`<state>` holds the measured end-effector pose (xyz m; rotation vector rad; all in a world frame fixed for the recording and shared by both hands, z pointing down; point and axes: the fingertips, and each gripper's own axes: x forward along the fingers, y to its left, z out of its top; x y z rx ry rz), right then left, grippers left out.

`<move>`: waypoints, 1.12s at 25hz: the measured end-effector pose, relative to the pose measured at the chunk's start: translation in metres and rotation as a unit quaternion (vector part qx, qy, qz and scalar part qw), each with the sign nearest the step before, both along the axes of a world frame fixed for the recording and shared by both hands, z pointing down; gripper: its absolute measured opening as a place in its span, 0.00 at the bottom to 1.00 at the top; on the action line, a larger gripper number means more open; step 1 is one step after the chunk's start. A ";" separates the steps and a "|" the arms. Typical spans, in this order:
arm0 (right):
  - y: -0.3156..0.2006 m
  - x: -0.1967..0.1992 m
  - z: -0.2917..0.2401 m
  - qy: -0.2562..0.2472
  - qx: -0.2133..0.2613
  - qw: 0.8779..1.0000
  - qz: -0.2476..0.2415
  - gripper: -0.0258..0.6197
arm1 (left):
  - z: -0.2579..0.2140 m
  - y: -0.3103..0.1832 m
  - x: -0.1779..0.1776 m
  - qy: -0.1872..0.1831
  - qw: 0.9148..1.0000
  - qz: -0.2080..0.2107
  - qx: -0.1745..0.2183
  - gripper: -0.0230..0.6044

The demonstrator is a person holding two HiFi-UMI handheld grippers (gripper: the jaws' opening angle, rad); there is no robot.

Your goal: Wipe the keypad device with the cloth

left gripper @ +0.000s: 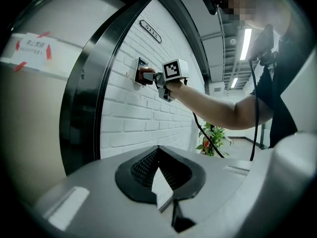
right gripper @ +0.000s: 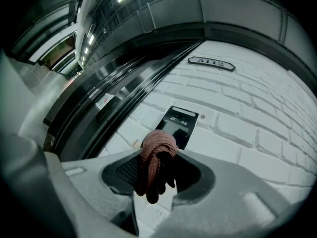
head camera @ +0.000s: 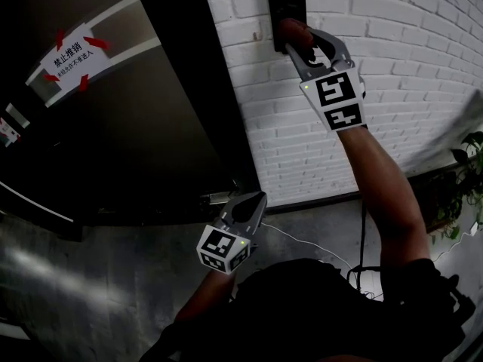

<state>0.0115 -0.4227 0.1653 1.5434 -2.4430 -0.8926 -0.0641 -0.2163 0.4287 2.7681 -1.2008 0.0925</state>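
The black keypad device (head camera: 285, 6) is fixed high on the white brick wall (head camera: 392, 66). My right gripper (head camera: 300, 42) is shut on a bunched reddish-brown cloth (head camera: 293, 32), which is pressed against the device's lower half. In the right gripper view the cloth (right gripper: 157, 150) sticks out past the jaws of that gripper (right gripper: 157, 157) and covers the keypad's (right gripper: 181, 119) bottom edge. From the left gripper view the keypad (left gripper: 140, 71) and the right gripper (left gripper: 152, 78) appear side-on. Low by the door, my left gripper (head camera: 249, 206) is shut and holds nothing.
A dark door (head camera: 113, 134) with a taped white notice (head camera: 72, 57) stands left of the keypad. A number plate (right gripper: 212, 63) hangs above it. A potted plant (head camera: 462, 187) is at the right, and a white cable (head camera: 313, 247) runs across the grey floor.
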 end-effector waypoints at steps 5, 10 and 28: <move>-0.001 0.008 0.000 -0.002 0.000 1.000 0.007 0.26 | 0.000 0.000 0.001 -0.001 1.000 0.001 0.000 0.06; -0.002 0.017 0.000 -0.003 0.000 1.000 0.015 0.26 | 0.000 0.000 0.002 -0.001 1.000 0.002 -0.001 0.06; -0.017 0.060 0.006 -0.028 -0.026 0.998 0.056 0.26 | 0.001 -0.001 0.001 -0.001 1.000 0.008 0.002 0.06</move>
